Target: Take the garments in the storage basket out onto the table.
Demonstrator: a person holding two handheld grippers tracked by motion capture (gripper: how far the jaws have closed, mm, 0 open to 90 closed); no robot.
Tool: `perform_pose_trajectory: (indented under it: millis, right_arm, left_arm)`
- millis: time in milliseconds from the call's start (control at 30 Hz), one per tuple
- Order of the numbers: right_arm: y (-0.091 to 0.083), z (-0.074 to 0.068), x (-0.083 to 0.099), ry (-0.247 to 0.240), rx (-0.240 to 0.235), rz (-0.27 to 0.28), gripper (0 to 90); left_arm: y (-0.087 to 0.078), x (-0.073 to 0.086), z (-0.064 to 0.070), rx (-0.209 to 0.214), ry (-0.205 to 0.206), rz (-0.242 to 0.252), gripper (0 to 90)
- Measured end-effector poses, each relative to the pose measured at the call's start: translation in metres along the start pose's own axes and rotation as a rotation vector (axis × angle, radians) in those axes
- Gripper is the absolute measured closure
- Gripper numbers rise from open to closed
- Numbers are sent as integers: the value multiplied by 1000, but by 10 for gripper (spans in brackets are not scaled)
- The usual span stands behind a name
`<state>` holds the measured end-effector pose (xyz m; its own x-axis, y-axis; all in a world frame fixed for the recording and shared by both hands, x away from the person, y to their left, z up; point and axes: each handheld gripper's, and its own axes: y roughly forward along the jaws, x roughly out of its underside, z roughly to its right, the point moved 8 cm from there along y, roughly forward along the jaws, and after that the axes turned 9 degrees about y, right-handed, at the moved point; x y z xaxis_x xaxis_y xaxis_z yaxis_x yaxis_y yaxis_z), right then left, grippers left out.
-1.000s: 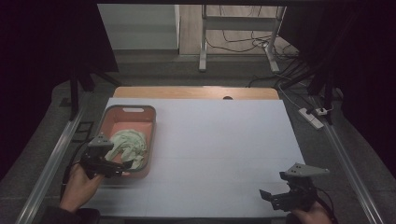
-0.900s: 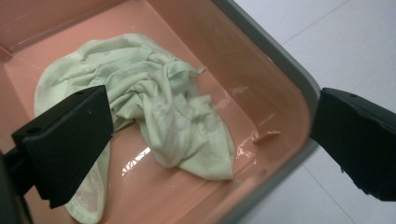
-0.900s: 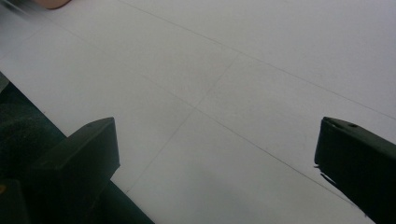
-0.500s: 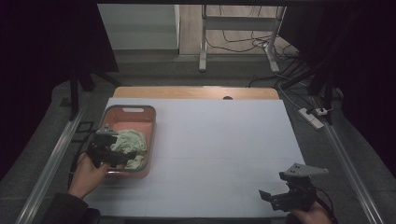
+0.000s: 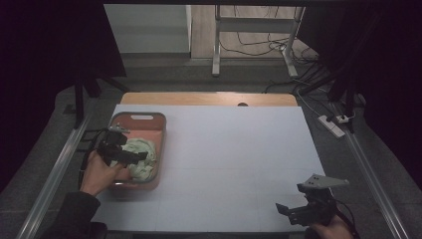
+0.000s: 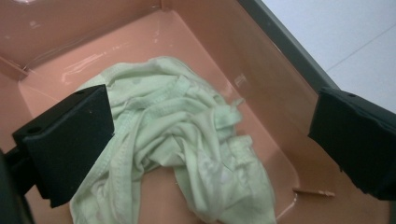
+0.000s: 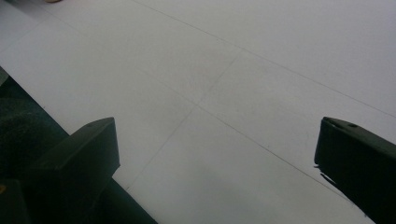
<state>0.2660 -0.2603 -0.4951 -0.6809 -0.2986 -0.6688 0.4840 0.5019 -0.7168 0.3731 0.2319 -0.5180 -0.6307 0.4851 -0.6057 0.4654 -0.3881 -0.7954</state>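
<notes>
I take the salmon-pink plastic bin [image 5: 155,128] as my landmark; it sits at the left side of the white table [image 5: 239,149], its handle slot at the far end. Inside it lies a crumpled pale green garment [image 5: 142,158], bunched on the bin's floor and spread toward the near end, where its folds reach the corner. In the left gripper view I see the same garment [image 6: 187,140] as a loose heap with stitched hems showing, resting on the glossy bottom of the bin [image 6: 261,60], with a thin stick-like scrap lying on the floor just beside the cloth. My left gripper [image 5: 130,155] hangs over the bin's left rim, pointing across the cloth, held by a hand [image 5: 99,173] at the bin's near-left corner. Its jaws stand wide apart on either side of the heap, one black pad low against the cloth's edge, the other out toward the bin's wall; they pinch nothing. My right gripper [image 5: 292,211] is well apart from the bin, at the table's near-right edge, low over the bare white surface. Its jaws are also spread wide, with nothing between them but the tabletop.
</notes>
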Motion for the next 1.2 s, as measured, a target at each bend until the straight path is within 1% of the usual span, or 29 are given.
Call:
perform_pose_trajectory:
  millis: [133, 200, 267, 367, 400, 433, 467, 500, 567, 700, 800, 867, 1000, 1100, 1200]
  right_arm:
    - [0, 0, 0, 0, 2, -2, 3]
    - [0, 0, 0, 0, 2, -3, 3]
    - [0, 0, 0, -1, 2, -4, 3]
    - [0, 0, 0, -1, 1, -6, 3]
    - [0, 0, 0, -1, 1, -6, 3]
    - [0, 0, 0, -2, 1, -7, 3]
    - [0, 0, 0, -2, 1, -7, 3]
    - [0, 0, 0, -2, 1, -8, 3]
    - [1, -1, 1, -3, 1, -8, 3]
    - [1, -1, 1, -5, 1, -9, 3]
    - [1, -1, 1, -4, 1, -10, 3]
    - [1, -1, 1, -4, 1, -10, 3]
    - [1, -1, 1, -4, 0, -11, 3]
    - [1, -1, 1, -4, 0, -11, 3]
    - [1, -1, 1, -5, -1, -12, 3]
  left_arm:
    - [6, -2, -5, 11, -10, -16, 0]
    - [9, -2, -8, 0, -9, -31, 0]
    - [12, -2, -12, -3, -14, -42, 0]
    - [17, -2, -17, -24, -23, -59, 0]
    - [18, -2, -18, -22, -27, -68, 0]
    - [23, 0, -20, -18, -28, -91, 0]
    - [23, 0, -20, -18, -28, -91, 0]
    - [25, 1, -21, -21, -26, -105, 0]
    - [30, 3, -23, -14, -24, -120, 0]
    - [38, 4, -26, -12, -9, -141, 0]
    - [44, 5, -29, -21, -8, -156, 0]
    - [48, 8, -32, -28, -12, -174, 0]
    - [55, 13, -38, -38, -35, -214, 0]
    - [60, 19, -41, -33, -54, -251, 0]
    - [66, 21, -41, -34, -50, -283, 0]
